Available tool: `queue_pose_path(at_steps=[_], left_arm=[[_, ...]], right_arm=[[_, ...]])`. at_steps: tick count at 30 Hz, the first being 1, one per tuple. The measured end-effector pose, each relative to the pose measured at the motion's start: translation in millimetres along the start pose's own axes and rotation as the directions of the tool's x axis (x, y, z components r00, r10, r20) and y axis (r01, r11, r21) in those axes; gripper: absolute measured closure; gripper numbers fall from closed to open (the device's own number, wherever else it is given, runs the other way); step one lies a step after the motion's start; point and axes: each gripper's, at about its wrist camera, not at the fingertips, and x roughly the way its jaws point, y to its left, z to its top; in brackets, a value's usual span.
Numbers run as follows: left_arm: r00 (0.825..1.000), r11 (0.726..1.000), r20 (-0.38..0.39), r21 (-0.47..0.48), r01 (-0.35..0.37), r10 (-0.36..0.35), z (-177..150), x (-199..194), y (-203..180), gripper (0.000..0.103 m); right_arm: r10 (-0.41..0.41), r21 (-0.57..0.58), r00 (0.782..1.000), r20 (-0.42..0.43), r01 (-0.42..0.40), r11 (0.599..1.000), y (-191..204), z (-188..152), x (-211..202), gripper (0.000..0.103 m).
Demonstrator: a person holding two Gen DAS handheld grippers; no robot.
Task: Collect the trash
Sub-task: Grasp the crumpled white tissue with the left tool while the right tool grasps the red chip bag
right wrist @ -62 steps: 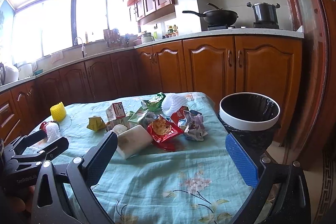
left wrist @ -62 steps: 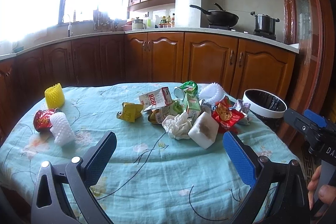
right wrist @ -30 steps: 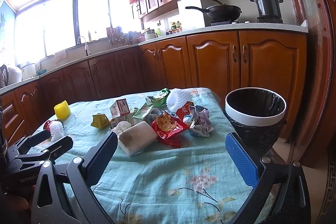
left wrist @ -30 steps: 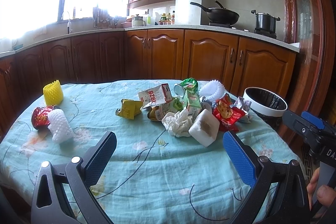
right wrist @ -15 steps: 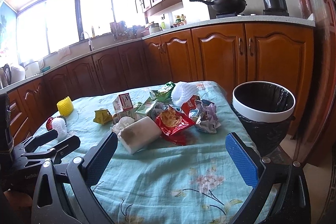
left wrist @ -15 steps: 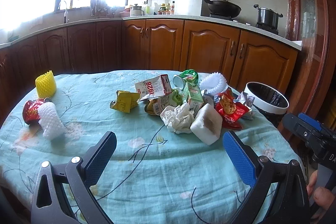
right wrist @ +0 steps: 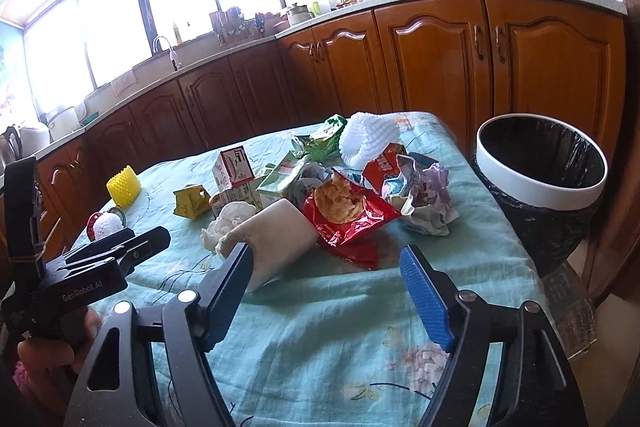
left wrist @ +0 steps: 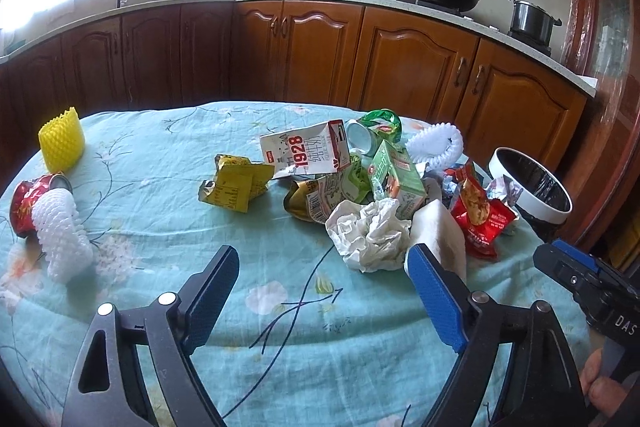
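**Mei:** Blue pads on both tools, and nothing between either pair. The left gripper (left wrist: 322, 269) has just been narrowing its jaws, yet they stand spread over bare teal tablecloth (left wrist: 160, 195), short of the pile. The right gripper (right wrist: 326, 269) has been narrowing too, still parted and gripping nothing, with the white foam block (right wrist: 276, 239) just beyond its left pad.

**Tao:** So where is the trash?

**Mei:** Most of it is heaped at the far right of the table: a crumpled tissue (left wrist: 370, 233), a red snack bag (right wrist: 346, 211), a green drink carton (left wrist: 396, 179), a milk carton (left wrist: 306, 153), a wad of crumpled wrapper (right wrist: 424, 195) and a white foam net (right wrist: 368, 139). A yellow wrapper (left wrist: 234, 183) lies a little apart from the heap. Far to the left sit a red can (left wrist: 30, 201) touching another white foam sleeve (left wrist: 60, 235), and a yellow foam cup (left wrist: 62, 139) behind them.

**Tao:** And the bin?

**Mei:** The trash bin (right wrist: 540, 187), white-rimmed with a black liner, stands off the table's right edge, just beside the heap. I see nothing in it, though its bottom is hidden.

**Tao:** Which step, then?

**Mei:** I judge it the approach to a first pick; nothing is lifted yet. The left tool lines up best with the tissue, the right with the foam block or the snack bag.

**Tao:** What does the next move need?

**Mei:** Each tool must push forward until one piece sits between its pads, then squeeze. The tissue is soft and may drag neighbours along.
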Motion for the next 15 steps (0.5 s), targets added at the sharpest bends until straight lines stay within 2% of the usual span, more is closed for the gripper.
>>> queue_pose_path(at_steps=[6, 13, 15], left_arm=[[0.997, 1.0, -0.067, 0.002, 0.028, -0.028, 14, 35, -3, 0.028], [0.989, 0.998, -0.133, 0.009, 0.06, -0.058, 25, 70, -8, 0.03], [0.987, 0.998, -0.146, 0.01, 0.067, -0.064, 27, 78, -8, 0.033]], right_arm=[[-0.011, 0.071, 0.998, -0.066, 0.015, 0.997, -23, 6, 25, 0.045], [0.012, 0.118, 0.991, -0.131, 0.004, 0.993, -37, 17, 55, 0.052], [0.025, 0.129, 0.988, -0.155, -0.005, 0.992, -40, 18, 66, 0.062]])
